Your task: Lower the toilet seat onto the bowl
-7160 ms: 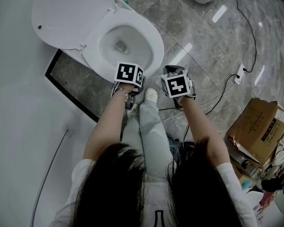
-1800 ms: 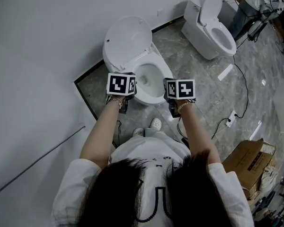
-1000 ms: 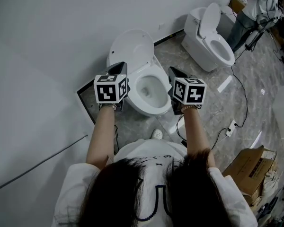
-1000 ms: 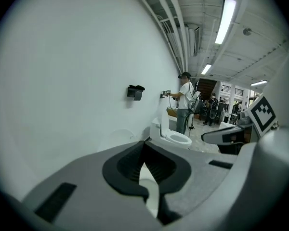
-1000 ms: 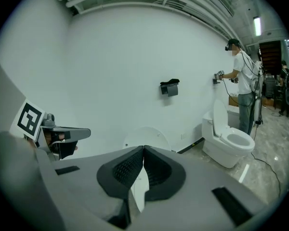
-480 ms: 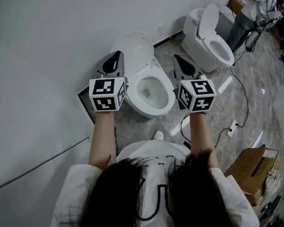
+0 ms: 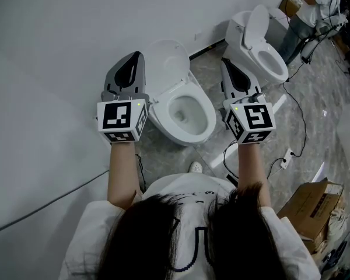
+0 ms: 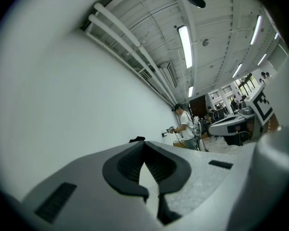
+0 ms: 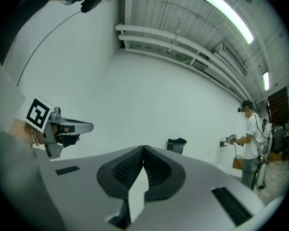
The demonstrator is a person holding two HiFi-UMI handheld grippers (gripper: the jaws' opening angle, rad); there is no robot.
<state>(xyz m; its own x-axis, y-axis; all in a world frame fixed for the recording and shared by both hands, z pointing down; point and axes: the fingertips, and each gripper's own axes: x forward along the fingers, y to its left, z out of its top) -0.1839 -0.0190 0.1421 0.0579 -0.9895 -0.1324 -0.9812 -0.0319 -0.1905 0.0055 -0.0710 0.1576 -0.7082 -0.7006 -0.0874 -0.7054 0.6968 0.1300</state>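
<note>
In the head view the white toilet stands against the wall, its seat and lid raised upright above the open bowl. My left gripper is held up to the left of the raised lid, my right gripper to the right of the bowl. Neither touches the toilet. Both point roughly level at the white wall. In the left gripper view the left gripper is shut and empty. The right gripper is likewise shut on nothing, and the left gripper shows at its left.
A second toilet stands at the back right with a person beside it. A cable and power strip lie on the tiled floor, and a cardboard box sits at the right. A dark box hangs on the wall.
Both grippers have risen and tipped up from pointing down at the floor to pointing level at the wall, either side of the toilet. Jaws stayed shut.
</note>
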